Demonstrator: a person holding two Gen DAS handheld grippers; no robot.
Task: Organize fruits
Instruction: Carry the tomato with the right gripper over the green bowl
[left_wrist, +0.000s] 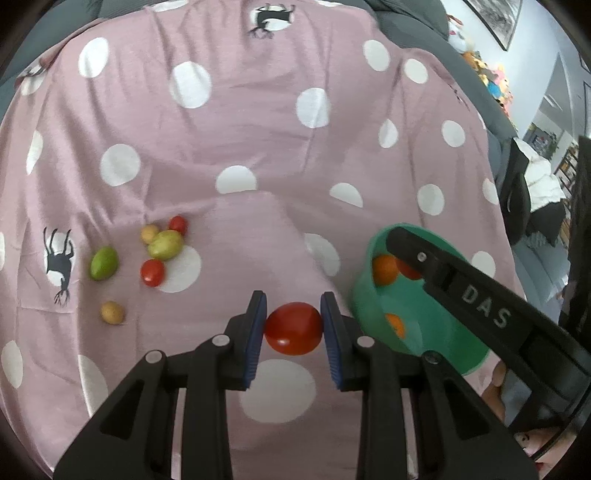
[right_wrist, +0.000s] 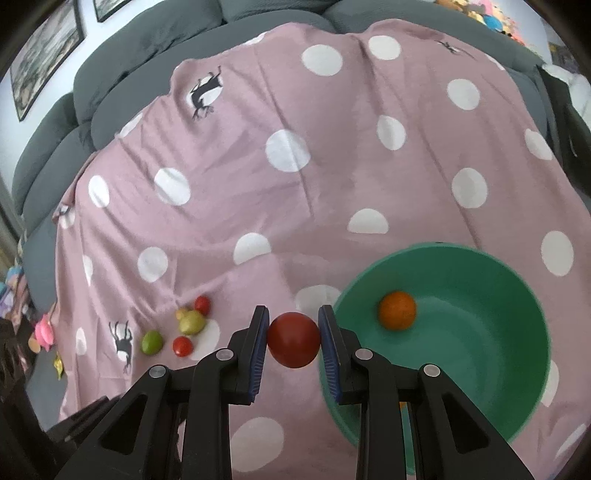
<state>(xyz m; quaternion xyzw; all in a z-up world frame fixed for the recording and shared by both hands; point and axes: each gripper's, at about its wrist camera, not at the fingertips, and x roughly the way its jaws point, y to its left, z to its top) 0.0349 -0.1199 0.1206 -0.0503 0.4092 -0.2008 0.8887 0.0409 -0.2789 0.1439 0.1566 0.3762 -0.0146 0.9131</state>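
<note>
A pink cloth with white polka dots and black deer silhouettes lies ahead of both hand-held grippers. The left hand-held gripper, black with blue pads, pinches a red tomato. Left of it lie a green lime and small red tomatoes. To its right a green bowl holds an orange fruit.

Soft, even daylight fills both views, brightest at the pale walls in the upper corners. Shadows on the pink cloth are faint. Fisheye bending curves the edges into a dark round border. The green bowl looks slightly smeared; no glare.
</note>
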